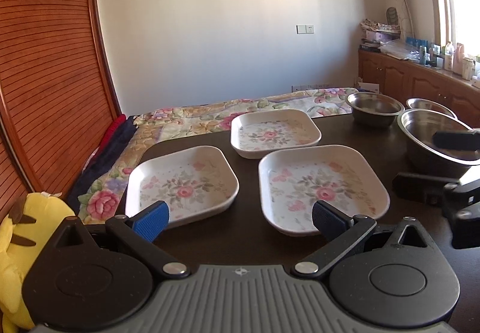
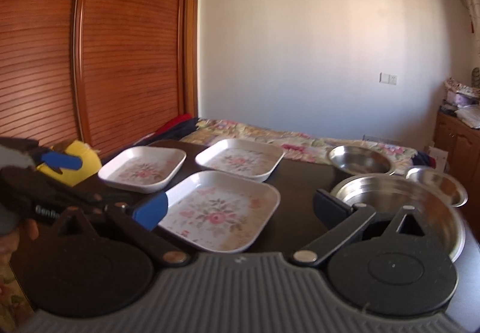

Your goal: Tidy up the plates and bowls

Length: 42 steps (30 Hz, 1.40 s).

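At the far left a yellow plush toy (image 1: 18, 246) sat beside the dark table (image 1: 240, 240), with a flower-print bed (image 1: 192, 120) running behind it. The left gripper (image 1: 240, 217) hovered low over the table's near edge, its fingers (image 1: 151, 220) spread wide and grasping nothing. Three white square floral plates lay flat and apart from one another: the left plate (image 1: 183, 183) just beyond the left finger, the far plate (image 1: 274, 133) behind the gap between the other two, and the near plate (image 1: 322, 187) just beyond the right finger. Further right stood three steel bowls: a far bowl (image 1: 375, 108) by the bed, a small bowl (image 1: 430, 106) partly hidden behind the rest, and a large bowl (image 1: 438, 138) nearest. The right gripper (image 2: 240, 210) was likewise released and empty, one finger over the near plate's corner, the other (image 2: 331, 208) at the large bowl's rim; contact could not be judged.
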Available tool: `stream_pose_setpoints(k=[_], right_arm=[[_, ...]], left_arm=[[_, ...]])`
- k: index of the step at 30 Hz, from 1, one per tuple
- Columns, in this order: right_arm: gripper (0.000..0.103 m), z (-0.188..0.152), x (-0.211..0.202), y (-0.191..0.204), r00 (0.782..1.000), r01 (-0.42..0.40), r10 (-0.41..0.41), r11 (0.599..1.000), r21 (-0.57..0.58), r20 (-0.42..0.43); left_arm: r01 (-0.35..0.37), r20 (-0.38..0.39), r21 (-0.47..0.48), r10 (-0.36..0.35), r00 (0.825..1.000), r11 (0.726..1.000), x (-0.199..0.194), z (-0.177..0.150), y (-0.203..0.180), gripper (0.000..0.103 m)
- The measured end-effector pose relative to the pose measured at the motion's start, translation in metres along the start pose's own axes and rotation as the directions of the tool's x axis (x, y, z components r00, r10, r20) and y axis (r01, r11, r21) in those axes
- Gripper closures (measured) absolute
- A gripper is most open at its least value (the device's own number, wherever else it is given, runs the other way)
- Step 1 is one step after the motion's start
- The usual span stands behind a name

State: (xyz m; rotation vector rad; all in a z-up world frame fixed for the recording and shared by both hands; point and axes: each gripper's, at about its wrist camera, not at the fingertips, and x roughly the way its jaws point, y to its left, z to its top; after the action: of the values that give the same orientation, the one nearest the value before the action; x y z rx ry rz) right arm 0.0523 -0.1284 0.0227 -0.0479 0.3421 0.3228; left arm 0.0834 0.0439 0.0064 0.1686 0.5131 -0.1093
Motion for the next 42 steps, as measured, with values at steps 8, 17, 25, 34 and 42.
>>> stream_pose_setpoints(k=[8, 17, 25, 34, 42], right_arm=[[0.018, -0.003, 0.025, 0.012, 0.996, -0.039, 0.037, 0.999, -0.032, -0.077], [0.033, -0.008, 0.045, 0.008, 0.986, -0.038, 0.038, 0.999, 0.007, -0.164], [0.04, -0.011, 0.054, 0.001, 0.981, 0.005, -0.001, 1.0, 0.02, -0.193], [0.045, -0.014, 0.063, -0.008, 0.975, 0.031, -0.022, 0.999, 0.039, -0.223], [0.054, -0.015, 0.07, -0.013, 0.969, 0.016, 0.002, 0.997, 0.069, -0.247]], left_arm=[[0.078, -0.005, -0.019, -0.078, 0.997, 0.997, 0.023, 0.003, 0.013, 0.014], [0.145, -0.037, -0.03, -0.146, 0.989, 0.989, 0.049, 0.002, 0.009, 0.04], [0.162, -0.075, -0.047, -0.166, 0.983, 0.986, 0.066, 0.0, 0.01, 0.057], [0.183, -0.095, -0.044, -0.186, 0.978, 0.982, 0.075, -0.002, 0.006, 0.062], [0.186, -0.113, -0.037, -0.189, 0.976, 0.982, 0.082, -0.004, 0.003, 0.062]])
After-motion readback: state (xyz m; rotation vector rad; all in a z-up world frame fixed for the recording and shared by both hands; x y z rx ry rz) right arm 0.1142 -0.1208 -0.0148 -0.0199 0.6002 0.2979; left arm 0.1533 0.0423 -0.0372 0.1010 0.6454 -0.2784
